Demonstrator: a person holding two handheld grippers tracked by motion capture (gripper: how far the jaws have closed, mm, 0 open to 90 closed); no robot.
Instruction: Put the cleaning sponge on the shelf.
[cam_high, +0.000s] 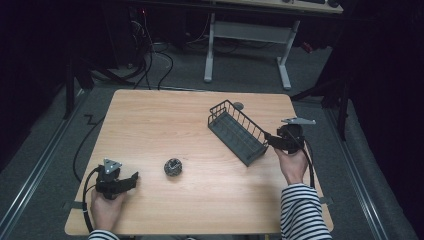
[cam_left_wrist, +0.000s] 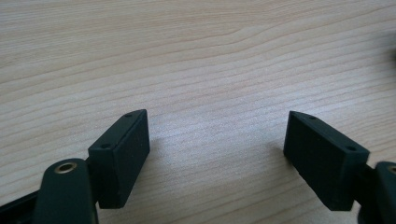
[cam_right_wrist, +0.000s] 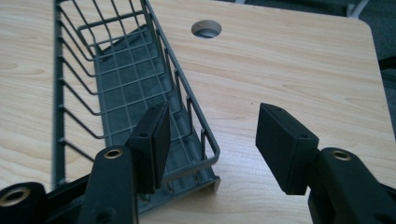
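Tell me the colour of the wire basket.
Dark grey: the basket shows best in the right gripper view, beside the open right gripper.

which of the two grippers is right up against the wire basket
The right gripper: its open jaws straddle the near corner of the wire basket. The left gripper sits open over bare table, far from it.

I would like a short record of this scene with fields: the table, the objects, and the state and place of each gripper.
table: light wooden table with a round cable hole
basket: dark grey wire basket, long, empty, lying diagonally right of centre
ball: small dark patterned ball, alone near the front centre
left gripper: open, low over bare wood, pointing toward the ball
right gripper: open, jaws on either side of the basket's near corner, not clamped
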